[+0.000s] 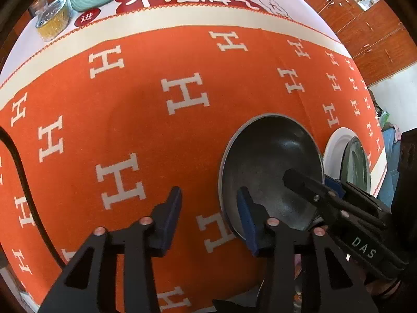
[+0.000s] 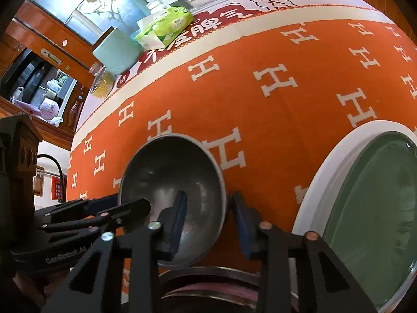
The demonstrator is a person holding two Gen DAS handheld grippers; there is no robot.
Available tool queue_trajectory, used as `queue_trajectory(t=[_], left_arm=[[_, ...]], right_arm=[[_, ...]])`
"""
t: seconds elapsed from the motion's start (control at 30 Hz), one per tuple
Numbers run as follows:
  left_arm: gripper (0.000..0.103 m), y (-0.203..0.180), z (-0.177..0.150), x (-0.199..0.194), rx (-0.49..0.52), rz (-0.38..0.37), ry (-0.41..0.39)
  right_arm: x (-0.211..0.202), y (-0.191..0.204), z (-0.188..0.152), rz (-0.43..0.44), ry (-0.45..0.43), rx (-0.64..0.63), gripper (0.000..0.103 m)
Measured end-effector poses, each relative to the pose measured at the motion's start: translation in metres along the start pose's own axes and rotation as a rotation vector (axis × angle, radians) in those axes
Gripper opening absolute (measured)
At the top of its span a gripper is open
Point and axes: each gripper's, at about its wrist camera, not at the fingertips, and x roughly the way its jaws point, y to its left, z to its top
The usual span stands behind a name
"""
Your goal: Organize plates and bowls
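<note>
One metal bowl (image 2: 172, 182) rim between right claw (image 2: 208, 224) pads, unclamped.

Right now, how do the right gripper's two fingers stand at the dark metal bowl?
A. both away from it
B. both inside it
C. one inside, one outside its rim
C: the right gripper straddles the dark metal bowl's rim, one finger inside, one outside, jaws not closed.

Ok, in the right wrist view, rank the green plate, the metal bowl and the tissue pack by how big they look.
1. green plate, partly cut off by the frame
2. metal bowl
3. tissue pack
The pack sits farthest from the camera, so its true size is uncertain.
</note>
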Motion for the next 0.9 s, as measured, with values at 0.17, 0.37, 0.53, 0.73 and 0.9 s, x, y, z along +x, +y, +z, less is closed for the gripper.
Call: queue_trajectory(t=[0.17,0.37,0.53,0.73,0.9], left_arm=[[0.021,0.002,0.0,0.007,-0.024,-0.026,0.017],[0.011,0.001,0.0,0.01,-0.039,-0.036,0.024],[0.01,0.002,-0.001,0.009,-0.051,-0.047,0.035],[0.01,0.003,-0.005,0.0,-0.045,-0.043,0.019],[0.01,0.004,-0.013,-0.013,-0.05,-0.044,-0.012]], right_arm=[[0.001,-0.005,0.001,0.008,-0.004,0.017,0.017],[0.002,-0.003,0.0,0.019,-0.003,0.01,0.014],[-0.001,-0.001,-0.001,0.018,-0.011,0.004,0.015],[-0.007,0.005,-0.002,0.02,-0.029,-0.019,0.014],[-0.017,0.014,-0.004,0.021,-0.059,-0.063,0.014]])
